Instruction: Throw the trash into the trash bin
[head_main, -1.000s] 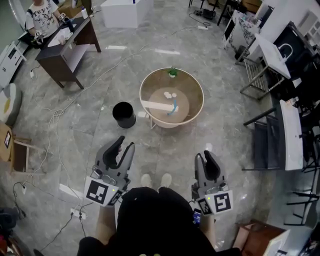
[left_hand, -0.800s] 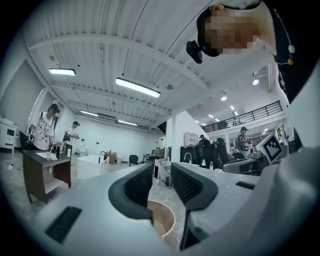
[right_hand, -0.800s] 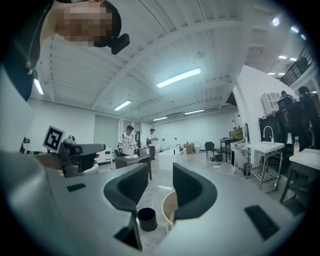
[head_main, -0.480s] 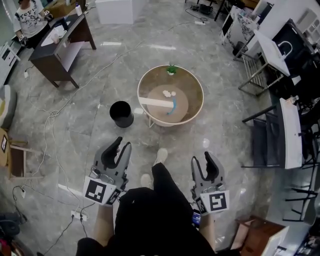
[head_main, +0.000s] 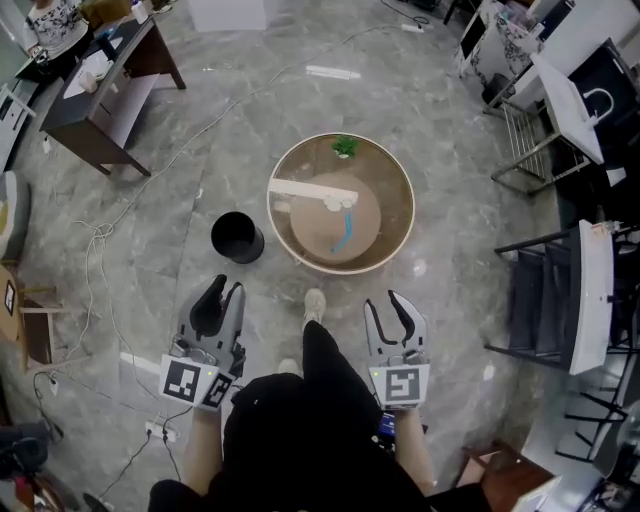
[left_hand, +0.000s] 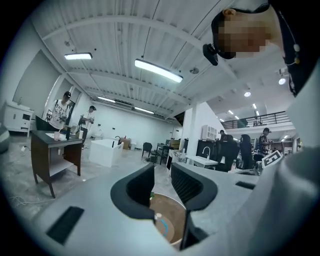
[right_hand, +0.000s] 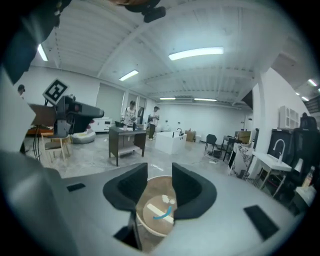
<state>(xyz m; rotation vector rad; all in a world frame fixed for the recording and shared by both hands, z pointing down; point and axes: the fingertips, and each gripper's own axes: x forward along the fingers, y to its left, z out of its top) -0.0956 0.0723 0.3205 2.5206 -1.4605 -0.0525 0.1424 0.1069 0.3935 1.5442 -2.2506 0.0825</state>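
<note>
A round wooden table (head_main: 392, 235) carries the trash: crumpled white paper (head_main: 340, 200), a blue strip (head_main: 343, 232), a long white strip (head_main: 305, 189) and a small green piece (head_main: 345, 147). The black trash bin (head_main: 237, 237) stands on the floor left of the table. My left gripper (head_main: 222, 296) hangs below the bin, open and empty. My right gripper (head_main: 391, 305) is below the table's near rim; its jaws are closing with nothing between them. In the right gripper view the blue strip (right_hand: 162, 215) and paper (right_hand: 167, 201) show beyond the gripper (right_hand: 160, 187). The left gripper (left_hand: 162, 182) frames the table (left_hand: 170, 217).
A dark desk (head_main: 110, 75) with people beside it stands at the upper left. Cables (head_main: 100, 250) trail over the marble floor. Metal racks and chairs (head_main: 560, 290) line the right side. The person's foot (head_main: 314, 303) is between the grippers.
The person has stepped toward the table, so table and bin sit nearer. Both grippers moved forward and lower. The right jaws now stand wider than a second ago.
</note>
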